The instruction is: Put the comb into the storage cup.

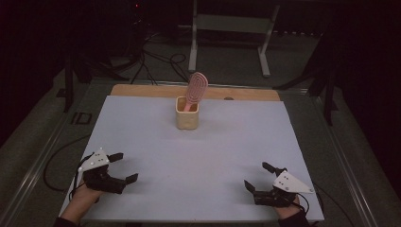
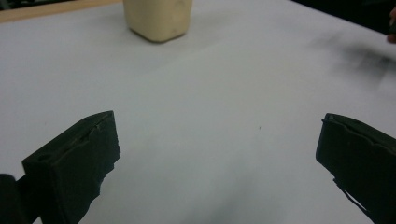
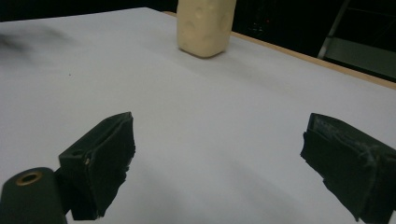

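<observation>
The pink hairbrush (image 1: 196, 90) stands handle-down in the cream holder (image 1: 187, 113) at the far middle of the white mat (image 1: 142, 123); the left gripper (image 1: 124, 166) and right gripper (image 1: 257, 176) rest wide open and empty near the front edge, well apart from it; any handling of the brush seems yet to begin.

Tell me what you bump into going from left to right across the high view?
Left tool → cream holder with the pink hairbrush standing in it → right tool.
</observation>
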`<state>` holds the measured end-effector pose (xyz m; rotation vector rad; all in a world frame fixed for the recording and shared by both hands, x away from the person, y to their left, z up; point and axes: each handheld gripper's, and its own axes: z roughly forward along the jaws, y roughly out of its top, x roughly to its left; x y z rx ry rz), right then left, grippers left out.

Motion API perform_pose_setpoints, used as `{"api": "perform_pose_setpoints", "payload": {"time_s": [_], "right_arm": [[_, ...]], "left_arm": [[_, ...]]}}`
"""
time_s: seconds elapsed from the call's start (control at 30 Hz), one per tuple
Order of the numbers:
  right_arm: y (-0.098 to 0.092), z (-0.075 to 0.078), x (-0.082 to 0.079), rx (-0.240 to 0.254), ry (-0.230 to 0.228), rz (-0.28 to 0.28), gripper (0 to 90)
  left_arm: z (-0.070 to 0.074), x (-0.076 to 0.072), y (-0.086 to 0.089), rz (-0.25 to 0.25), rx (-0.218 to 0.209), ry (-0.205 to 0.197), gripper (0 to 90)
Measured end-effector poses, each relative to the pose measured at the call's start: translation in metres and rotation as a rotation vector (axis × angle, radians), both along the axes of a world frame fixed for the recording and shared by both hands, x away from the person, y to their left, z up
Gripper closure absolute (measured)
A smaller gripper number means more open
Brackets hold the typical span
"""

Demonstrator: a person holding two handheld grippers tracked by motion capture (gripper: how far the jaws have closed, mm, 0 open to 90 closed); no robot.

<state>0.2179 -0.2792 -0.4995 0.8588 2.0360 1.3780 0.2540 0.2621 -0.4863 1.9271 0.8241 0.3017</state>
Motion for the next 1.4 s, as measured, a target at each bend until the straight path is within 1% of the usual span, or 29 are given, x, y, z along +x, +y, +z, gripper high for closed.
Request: {"api": "perform_pose_setpoints", "payload": {"time_s": [0.13, 0.2, 0.33, 0.57, 0.63, 0.7, 0.77, 0.83, 0.9, 0.97, 1.07, 1.13, 1.27, 1.4], "right_arm": [[0.0, 0.0, 0.0, -0.003, -0.001, 0.001, 9.3], [0.0, 0.0, 0.0, -0.004, 0.0, 0.0, 9.3], [0.0, 0.0, 0.0, -0.001, -0.001, 0.002, 9.3], [0.001, 0.0, 0.0, -0.003, 0.0, 0.002, 9.2], [0.001, 0.0, 0.0, -0.005, -0.001, 0.002, 9.3], [0.0, 0.0, 0.0, -0.007, -0.008, 0.006, 9.2], [0.0, 0.0, 0.0, -0.005, -0.007, 0.005, 9.3], [0.001, 0.0, 0.0, -0.007, -0.008, 0.005, 9.3], [0.002, 0.0, -0.001, -0.008, -0.006, 0.008, 9.3], [0.002, 0.0, -0.001, -0.013, -0.006, 0.011, 9.3], [0.002, 0.0, -0.001, -0.011, -0.002, 0.013, 9.3], [0.002, 0.0, -0.001, -0.011, -0.001, 0.012, 9.3], [0.002, 0.0, 0.0, -0.012, -0.004, 0.014, 9.3], [0.002, -0.001, 0.0, -0.013, 0.001, 0.014, 9.3]], "left_arm": [[-0.003, -0.006, 0.003, 0.016, 0.012, -0.006, 0.0], [-0.006, -0.008, 0.004, 0.02, -0.006, 0.0, 0.0], [-0.013, -0.014, 0.005, 0.026, -0.011, 0.01, 0.0], [-0.019, -0.025, 0.004, 0.032, -0.015, 0.011, 0.0], [-0.022, -0.026, 0.005, 0.043, -0.002, 0.004, 0.0], [-0.024, -0.026, 0.006, 0.053, 0.0, 0.001, 0.0], [-0.024, -0.027, 0.006, 0.069, 0.009, -0.016, 0.0], [-0.025, -0.026, 0.007, 0.082, 0.007, -0.023, 0.0], [-0.025, -0.026, 0.007, 0.115, 0.017, -0.046, 0.0], [-0.024, -0.026, 0.007, 0.123, 0.002, -0.057, 0.0], [-0.025, -0.026, 0.007, 0.121, 0.001, -0.054, 0.0], [-0.027, -0.025, 0.007, 0.117, 0.006, -0.043, 0.0], [-0.028, -0.024, 0.006, 0.11, 0.013, -0.044, 0.0], [-0.028, -0.024, 0.006, 0.106, 0.0, -0.036, 0.0]]}}
